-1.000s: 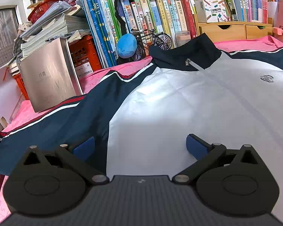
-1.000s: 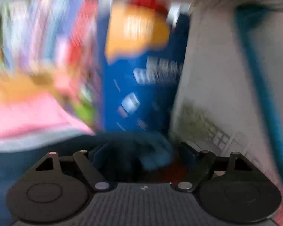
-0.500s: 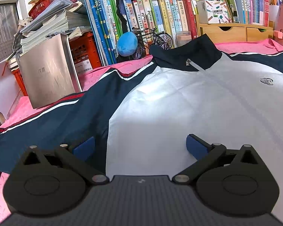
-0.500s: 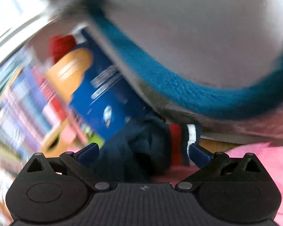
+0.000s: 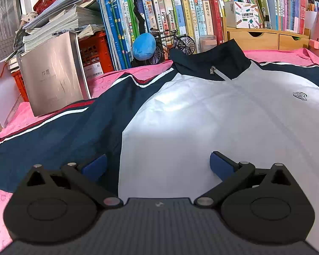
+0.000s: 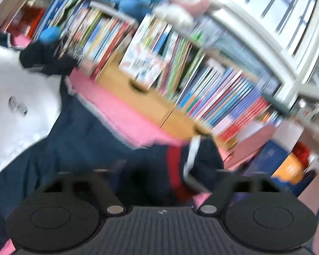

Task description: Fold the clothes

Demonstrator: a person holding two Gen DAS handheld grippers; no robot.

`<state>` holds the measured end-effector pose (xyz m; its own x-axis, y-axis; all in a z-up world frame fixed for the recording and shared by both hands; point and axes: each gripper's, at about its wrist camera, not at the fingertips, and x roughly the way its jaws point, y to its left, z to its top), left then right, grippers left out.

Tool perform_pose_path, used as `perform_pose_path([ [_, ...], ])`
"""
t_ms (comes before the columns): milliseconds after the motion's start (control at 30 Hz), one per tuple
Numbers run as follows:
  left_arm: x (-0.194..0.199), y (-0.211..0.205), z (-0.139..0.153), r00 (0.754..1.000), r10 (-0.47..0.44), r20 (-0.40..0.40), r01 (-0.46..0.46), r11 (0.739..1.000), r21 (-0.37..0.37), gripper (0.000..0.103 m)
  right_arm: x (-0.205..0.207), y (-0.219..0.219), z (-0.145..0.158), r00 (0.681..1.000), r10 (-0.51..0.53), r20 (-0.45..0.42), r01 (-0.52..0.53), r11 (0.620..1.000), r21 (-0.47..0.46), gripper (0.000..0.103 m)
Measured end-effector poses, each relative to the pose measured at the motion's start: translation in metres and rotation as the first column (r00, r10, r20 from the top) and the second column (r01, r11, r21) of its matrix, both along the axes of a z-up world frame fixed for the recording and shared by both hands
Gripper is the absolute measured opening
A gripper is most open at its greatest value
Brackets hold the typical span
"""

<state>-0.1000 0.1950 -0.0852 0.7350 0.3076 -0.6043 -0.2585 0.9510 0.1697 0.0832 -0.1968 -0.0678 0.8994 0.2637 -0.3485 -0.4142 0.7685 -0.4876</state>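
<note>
Claw tips of the left claw [image 5: 157,165] stand spread wide and hold nothing, low over the jacket [image 5: 202,114], one pad above the navy side panel and one above the white front. The right claw [image 6: 168,182] appears to have the striped cuff [image 6: 180,159] bunched between its fingers, though blur hides whether it truly grips. Thin, slick and floppy by its look, the jacket should weigh little and slide easily; cuffs, hem and shoulder seams look the surest holds. It lies face up, zipped, collar [image 5: 210,61] far, across the pink cloth [image 5: 121,78] on the worktop before the bookshelf [image 5: 180,10].
</note>
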Motion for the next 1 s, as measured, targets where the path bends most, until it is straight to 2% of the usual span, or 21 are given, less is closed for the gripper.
perform_pose_path([
  [67, 0.000, 0.001, 0.000, 1.000, 0.001, -0.001, -0.001, 1.000, -0.009, 0.103, 0.003, -0.019, 0.005, 0.998, -0.023, -0.062, 0.032, 0.988, 0.153, 0.097],
  [100, 0.000, 0.002, 0.000, 1.000, 0.001, -0.001, -0.001, 1.000, -0.015, 0.103, 0.004, -0.028, 0.007, 0.995, -0.031, -0.093, 0.052, 0.972, 0.228, 0.103],
  [167, 0.000, 0.004, 0.000, 1.000, 0.001, -0.001, -0.001, 1.000, -0.028, 0.103, 0.007, -0.046, 0.012, 0.987, -0.039, -0.158, 0.096, 0.924, 0.370, 0.103],
  [233, 0.000, 0.007, 0.000, 1.000, 0.002, -0.002, -0.002, 0.999, -0.045, 0.103, 0.010, -0.065, 0.016, 0.974, -0.037, -0.223, 0.147, 0.853, 0.501, 0.103],
  [333, 0.000, 0.011, 0.000, 1.000, 0.004, -0.004, -0.004, 0.997, -0.076, 0.103, 0.013, -0.091, 0.020, 0.947, -0.030, -0.320, 0.244, 0.717, 0.654, 0.103],
  [367, 0.000, 0.012, 0.000, 1.000, 0.005, -0.005, -0.005, 0.996, -0.086, 0.103, 0.010, -0.089, 0.020, 0.946, -0.031, -0.322, 0.246, 0.716, 0.653, 0.103],
  [467, 0.001, 0.015, 0.000, 1.000, 0.008, -0.006, -0.009, 0.994, -0.112, 0.103, -0.002, -0.061, 0.024, 0.967, -0.003, -0.256, 0.158, 0.792, 0.590, 0.102],
  [500, 0.000, 0.016, 0.000, 1.000, 0.009, -0.006, -0.009, 0.993, -0.118, 0.103, -0.006, -0.052, 0.025, 0.972, 0.008, -0.234, 0.129, 0.815, 0.565, 0.096],
  [533, 0.000, 0.016, 0.000, 1.000, 0.009, -0.007, -0.010, 0.992, -0.122, 0.103, -0.010, -0.042, 0.026, 0.977, 0.020, -0.213, 0.100, 0.836, 0.540, 0.086],
  [567, 0.000, 0.016, 0.000, 1.000, 0.009, -0.007, -0.010, 0.992, -0.124, 0.103, -0.015, -0.033, 0.027, 0.981, 0.033, -0.191, 0.071, 0.856, 0.513, 0.043],
  [600, 0.000, 0.017, 0.000, 1.000, 0.010, -0.006, -0.010, 0.992, -0.125, 0.103, -0.019, -0.024, 0.029, 0.984, 0.047, -0.171, 0.043, 0.874, 0.485, 0.028],
  [667, 0.000, 0.017, 0.000, 1.000, 0.010, -0.006, -0.011, 0.992, -0.124, 0.103, -0.027, -0.005, 0.031, 0.989, 0.076, -0.131, -0.013, 0.905, 0.424, 0.029],
  [733, 0.000, 0.017, 0.000, 1.000, 0.010, -0.006, -0.011, 0.992, -0.125, 0.103, -0.035, 0.014, 0.033, 0.990, 0.108, -0.092, -0.068, 0.931, 0.360, 0.037],
  [767, 0.000, 0.017, 0.000, 1.000, 0.010, -0.006, -0.011, 0.992, -0.127, 0.103, -0.040, 0.023, 0.035, 0.989, 0.125, -0.074, -0.094, 0.941, 0.326, 0.058],
  [800, 0.000, 0.017, 0.000, 1.000, 0.011, -0.006, -0.011, 0.991, -0.130, 0.103, -0.044, 0.032, 0.036, 0.988, 0.143, -0.056, -0.120, 0.949, 0.291, 0.084],
  [833, 0.000, 0.018, 0.000, 1.000, 0.011, -0.006, -0.012, 0.991, -0.133, 0.103, -0.048, 0.042, 0.037, 0.986, 0.161, -0.039, -0.146, 0.956, 0.256, 0.092],
  [900, 0.000, 0.018, 0.000, 1.000, 0.011, -0.006, -0.011, 0.990, -0.137, 0.103, -0.056, 0.047, 0.036, 0.984, 0.173, -0.036, -0.160, 0.959, 0.235, 0.093],
  [1000, 0.000, 0.019, -0.001, 1.000, 0.010, -0.006, -0.011, 0.990, -0.141, 0.103, -0.050, 0.033, 0.031, 0.987, 0.116, -0.108, -0.079, 0.951, 0.298, 0.092],
])
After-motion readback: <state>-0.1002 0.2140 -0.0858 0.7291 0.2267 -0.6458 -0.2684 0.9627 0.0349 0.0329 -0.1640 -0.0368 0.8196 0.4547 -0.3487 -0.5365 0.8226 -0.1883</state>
